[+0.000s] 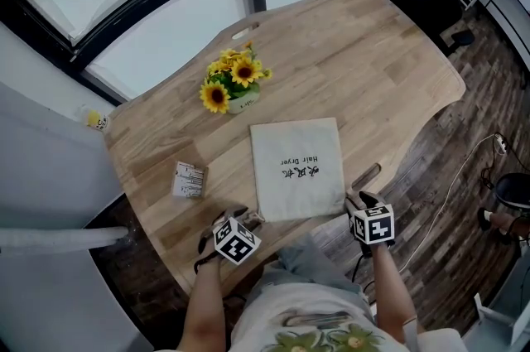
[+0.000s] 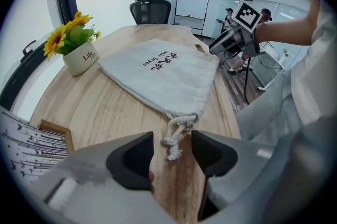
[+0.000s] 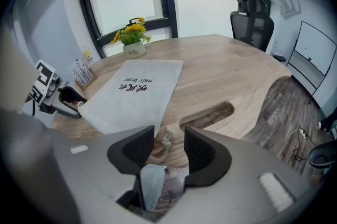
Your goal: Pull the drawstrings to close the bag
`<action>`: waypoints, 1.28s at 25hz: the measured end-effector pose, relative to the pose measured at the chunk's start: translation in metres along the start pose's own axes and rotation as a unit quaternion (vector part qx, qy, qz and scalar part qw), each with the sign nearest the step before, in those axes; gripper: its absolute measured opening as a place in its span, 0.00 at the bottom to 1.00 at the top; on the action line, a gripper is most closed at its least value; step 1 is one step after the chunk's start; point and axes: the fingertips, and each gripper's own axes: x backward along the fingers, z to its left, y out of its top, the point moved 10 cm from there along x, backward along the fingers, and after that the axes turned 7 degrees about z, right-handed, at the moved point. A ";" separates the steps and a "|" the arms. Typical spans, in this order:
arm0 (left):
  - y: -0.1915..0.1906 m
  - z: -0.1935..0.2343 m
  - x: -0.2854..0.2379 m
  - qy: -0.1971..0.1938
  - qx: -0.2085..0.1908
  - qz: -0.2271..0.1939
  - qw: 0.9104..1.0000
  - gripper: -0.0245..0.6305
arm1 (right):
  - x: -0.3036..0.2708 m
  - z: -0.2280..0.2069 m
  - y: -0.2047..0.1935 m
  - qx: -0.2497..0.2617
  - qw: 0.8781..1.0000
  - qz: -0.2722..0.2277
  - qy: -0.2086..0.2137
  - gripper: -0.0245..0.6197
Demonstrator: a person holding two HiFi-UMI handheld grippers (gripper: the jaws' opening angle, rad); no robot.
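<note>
The drawstring bag (image 1: 296, 166) lay flat on the counter (image 1: 373, 69). Left claw (image 2: 172, 154) and right claw (image 3: 169, 150) each gaped, unclamped, around a knotted drawstring (image 2: 174, 136); best bite behind both knots, then pull apart evenly

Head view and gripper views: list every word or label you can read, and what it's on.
"Hair Dryer": on the bag, beside Chinese characters too blurred to read.
"Life": on the flower pot.
Print on the small box: too small to read.
</note>
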 end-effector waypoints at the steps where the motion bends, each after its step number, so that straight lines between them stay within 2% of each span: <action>1: 0.000 0.000 0.000 0.000 0.000 0.000 1.000 0.40 | 0.000 -0.001 0.001 -0.004 1.000 0.002 0.002 0.32; 6: 0.000 0.003 0.001 0.001 0.009 0.000 1.000 0.36 | -0.010 0.001 -0.001 -0.017 0.999 0.028 0.023 0.32; 8: 0.001 0.003 0.001 0.000 0.008 0.002 1.000 0.30 | -0.014 0.002 -0.003 -0.027 0.998 0.039 0.029 0.32; 13: 0.004 -0.004 0.000 -0.004 0.003 0.009 1.000 0.17 | -0.017 0.006 -0.005 0.006 0.998 0.057 -0.005 0.26; 20: 0.004 -0.001 0.001 -0.014 0.023 0.006 1.000 0.17 | -0.017 0.010 -0.005 -0.001 0.998 0.054 -0.014 0.23; 25: 0.004 -0.002 0.000 -0.010 0.026 0.004 1.000 0.17 | -0.014 0.014 -0.011 -0.039 0.996 0.074 -0.033 0.24; 29: 0.004 -0.002 0.000 -0.006 0.031 0.004 0.999 0.17 | -0.014 0.014 -0.011 -0.040 0.996 0.071 -0.027 0.23; 32: 0.005 -0.002 0.001 -0.009 0.039 0.005 0.999 0.16 | -0.015 0.014 -0.011 -0.042 0.997 0.069 -0.011 0.12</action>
